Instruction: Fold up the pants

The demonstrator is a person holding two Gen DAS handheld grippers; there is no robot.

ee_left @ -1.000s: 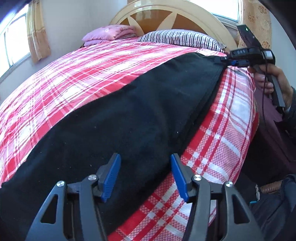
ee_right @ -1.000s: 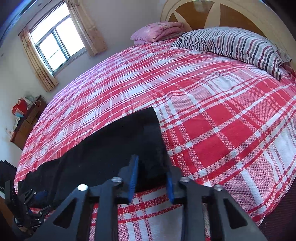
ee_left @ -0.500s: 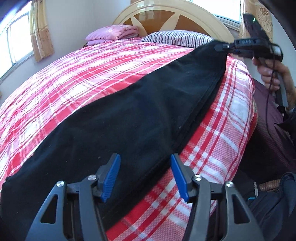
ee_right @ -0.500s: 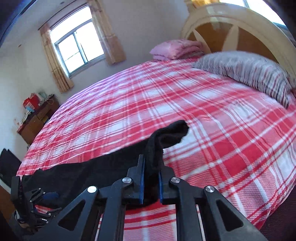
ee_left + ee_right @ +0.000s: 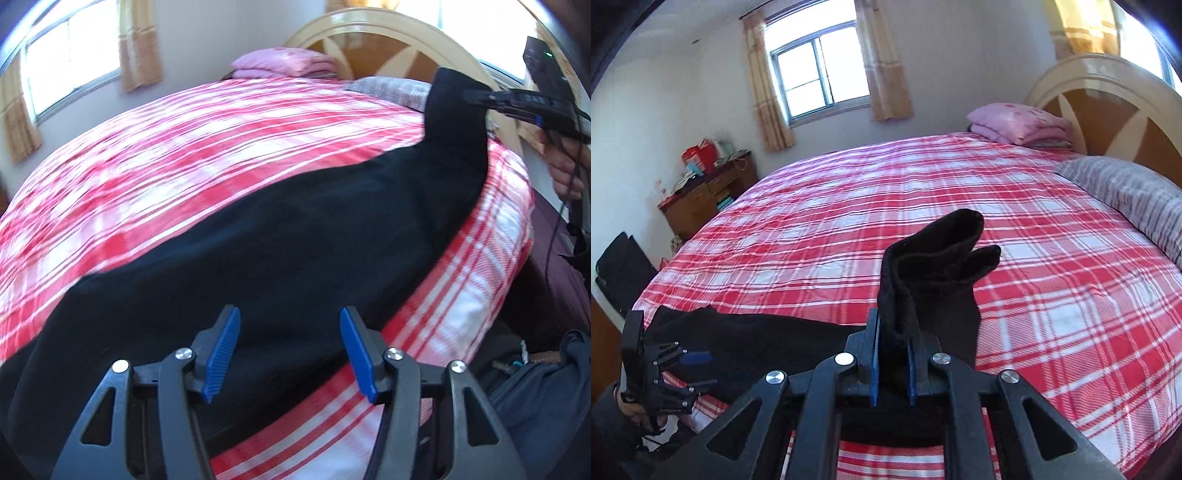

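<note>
On the bed [image 5: 849, 206], black pants [image 5: 280, 236] lie stretched lengthwise along the near edge of the red plaid cover, mostly flat.

Status, my read:
- Legs look stacked one on the other into a single long strip, so the lengthwise fold seems done. Can't confirm layer alignment; fabric is uniformly dark and the left wrist view is blurred.
- Crosswise fold just started. right gripper [image 5: 892, 363] has its fingers clamped tight on one end of the pants; that end is lifted off the bed, bunched and flopping forward over the fingers. Left wrist view agrees: far end of the strip rises off the cover up to the right gripper, near the headboard [image 5: 373, 33].
- left gripper [image 5: 290, 354] hovers over the other end, blue fingers spread wide, holding nothing. Contact with the cloth: cannot tell.

Left to do:
- Carry the lifted end over onto the low end, lay it down, release.
- Probably one more crosswise fold to get a compact bundle, then smooth.

Risks: pinched end is crumpled, so it may land wrinkled or with the layers offset. Low end isn't pinned, so the strip could drag along the cover.

Striped pillow [image 5: 1126, 192] and pink folded cloth [image 5: 1019, 123] sit well apart from the pants.
</note>
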